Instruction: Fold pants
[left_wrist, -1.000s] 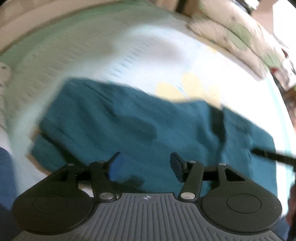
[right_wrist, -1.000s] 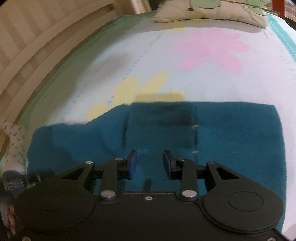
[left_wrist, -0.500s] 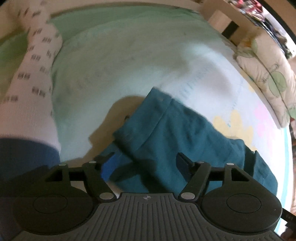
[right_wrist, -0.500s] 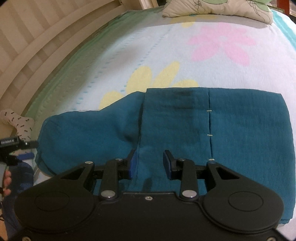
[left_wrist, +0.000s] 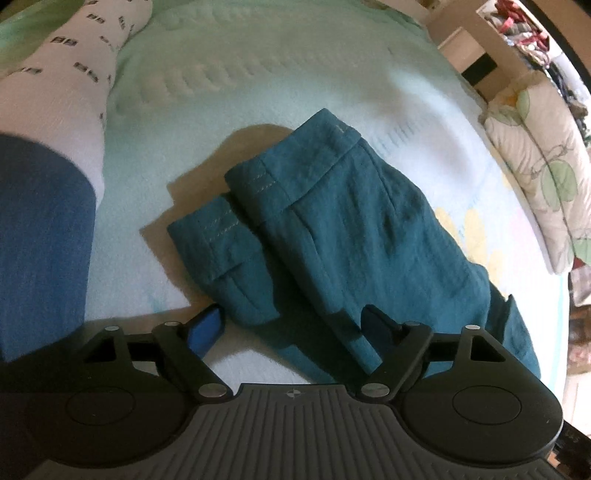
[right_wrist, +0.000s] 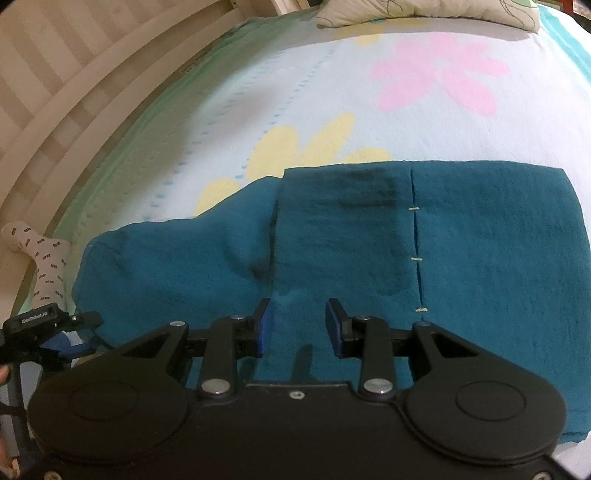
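Note:
Teal pants (left_wrist: 347, 229) lie flat on the bed, folded lengthwise. In the left wrist view the two hemmed leg ends (left_wrist: 225, 236) point toward me, one leg offset over the other. My left gripper (left_wrist: 291, 325) is open, its fingers straddling the near edge of the legs. In the right wrist view the pants (right_wrist: 369, 236) spread wide, waist part to the right with small pale stitches. My right gripper (right_wrist: 297, 326) is open, low over the fabric's near middle. The left gripper also shows in the right wrist view (right_wrist: 48, 325) by the leg end.
The bed sheet (right_wrist: 406, 122) is pale with pink and yellow flowers. A leaf-print pillow (left_wrist: 539, 155) lies at the far side. A wooden slatted bed frame (right_wrist: 55, 92) runs along the left. A person's socked leg (left_wrist: 66, 81) rests on the bed by the pant hems.
The left gripper swung from over the pants' middle to the leg ends and came closer to the hems. The right gripper stayed over the middle, barely shifting.

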